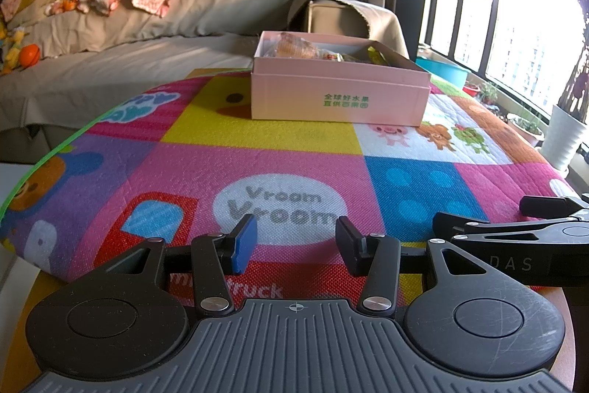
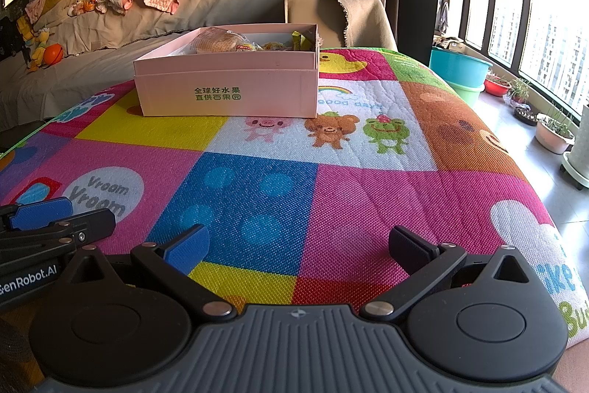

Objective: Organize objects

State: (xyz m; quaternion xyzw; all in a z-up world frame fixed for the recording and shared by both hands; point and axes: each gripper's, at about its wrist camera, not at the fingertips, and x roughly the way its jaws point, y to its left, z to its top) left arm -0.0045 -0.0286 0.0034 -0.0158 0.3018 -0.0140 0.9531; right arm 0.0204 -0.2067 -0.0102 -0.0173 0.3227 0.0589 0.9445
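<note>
A pink cardboard box (image 1: 338,94) with green print stands at the far side of a colourful play mat (image 1: 257,153). Wrapped snacks lie inside it, among them a bun in clear wrap (image 2: 221,43) and a yellow-green packet (image 2: 303,41). My left gripper (image 1: 294,238) hovers low over the mat's near edge, open, nothing between its fingers. My right gripper (image 2: 300,245) sits to its right, open wider and also empty. Each gripper shows in the other's view: the right gripper (image 1: 489,227) at the left wrist view's edge, the left gripper (image 2: 62,216) likewise.
A sofa (image 1: 129,35) draped in beige cloth with toys, clothes and an orange ball (image 1: 29,54) runs behind the mat. At the right are tall windows, a teal basin (image 2: 458,65), plant pots (image 2: 552,135) and bare floor.
</note>
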